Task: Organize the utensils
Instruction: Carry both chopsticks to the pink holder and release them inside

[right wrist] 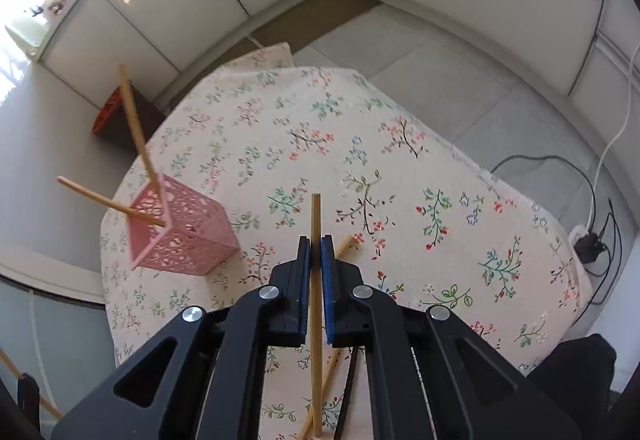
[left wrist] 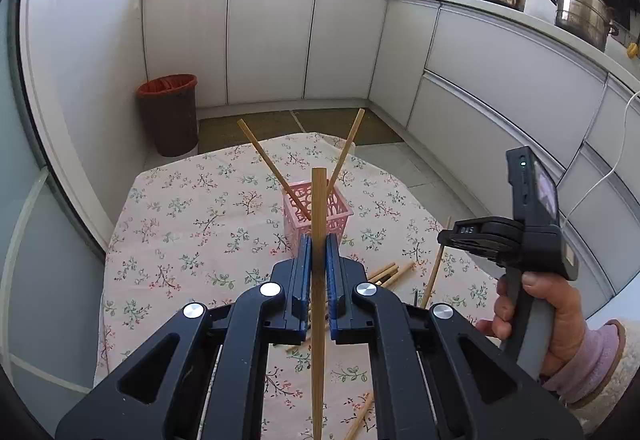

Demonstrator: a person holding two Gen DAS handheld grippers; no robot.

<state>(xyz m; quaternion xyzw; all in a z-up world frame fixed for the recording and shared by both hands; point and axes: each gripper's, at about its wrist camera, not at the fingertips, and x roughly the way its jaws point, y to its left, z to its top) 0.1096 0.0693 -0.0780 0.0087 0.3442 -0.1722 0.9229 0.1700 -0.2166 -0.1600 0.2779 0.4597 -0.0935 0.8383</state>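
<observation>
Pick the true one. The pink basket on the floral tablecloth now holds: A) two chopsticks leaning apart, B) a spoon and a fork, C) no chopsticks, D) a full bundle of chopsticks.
A: the pink basket holds two chopsticks, one leaning left and the other leaning right.

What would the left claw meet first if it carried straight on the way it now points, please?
Probably the pink perforated plastic basket, straight beyond the left claw, which is shut on a bamboo chopstick; depth is uncertain.
</observation>
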